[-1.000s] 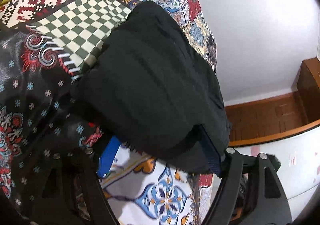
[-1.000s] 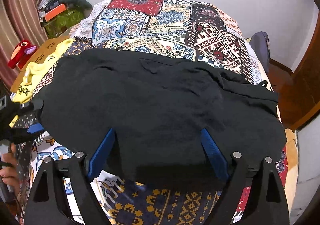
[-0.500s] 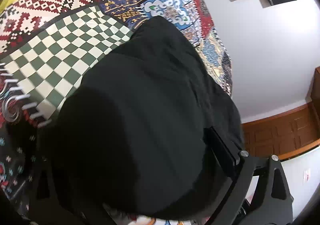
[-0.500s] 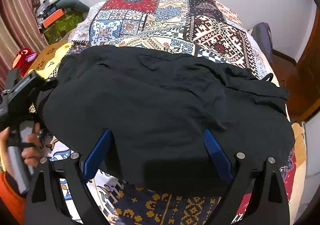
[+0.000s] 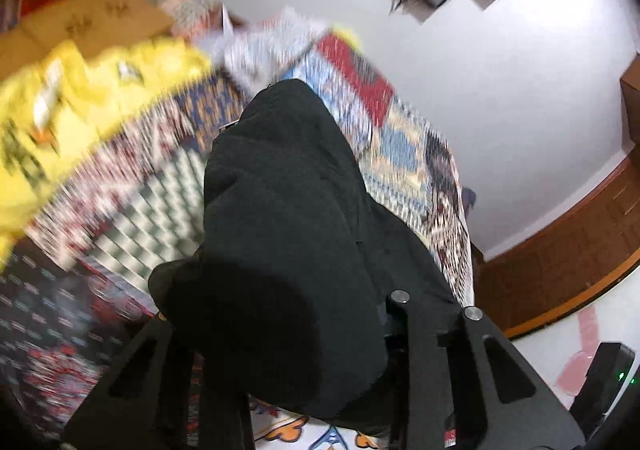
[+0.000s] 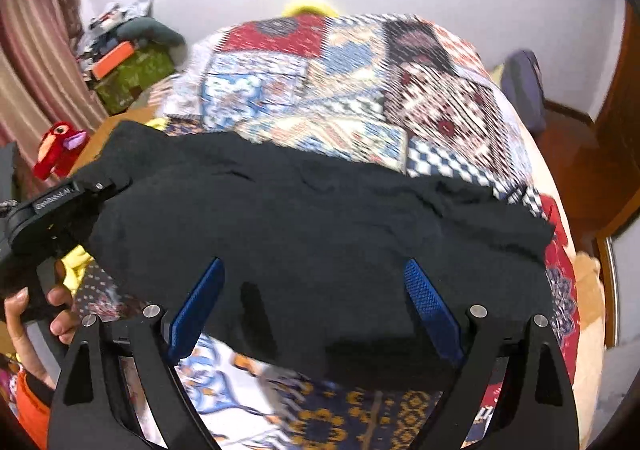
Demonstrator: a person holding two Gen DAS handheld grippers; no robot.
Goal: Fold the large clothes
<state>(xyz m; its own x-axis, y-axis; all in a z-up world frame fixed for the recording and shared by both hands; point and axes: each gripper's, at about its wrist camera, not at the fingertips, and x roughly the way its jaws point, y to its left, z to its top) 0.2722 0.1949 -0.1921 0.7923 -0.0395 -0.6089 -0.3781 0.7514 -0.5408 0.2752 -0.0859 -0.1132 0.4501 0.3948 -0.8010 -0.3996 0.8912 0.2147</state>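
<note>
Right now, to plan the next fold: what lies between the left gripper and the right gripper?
The black garment fills that stretch, from the left gripper across to the right gripper. The right wrist view shows it.

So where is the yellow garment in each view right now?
Left wrist: yellow garment, blurred, at upper left, left of the black garment.
Right wrist: only a scrap at the left edge, under the black garment beside the left claw.
Shared landmark: the patchwork bedspread.

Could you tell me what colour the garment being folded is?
Plain black garment, clearest in the right wrist view.
</note>
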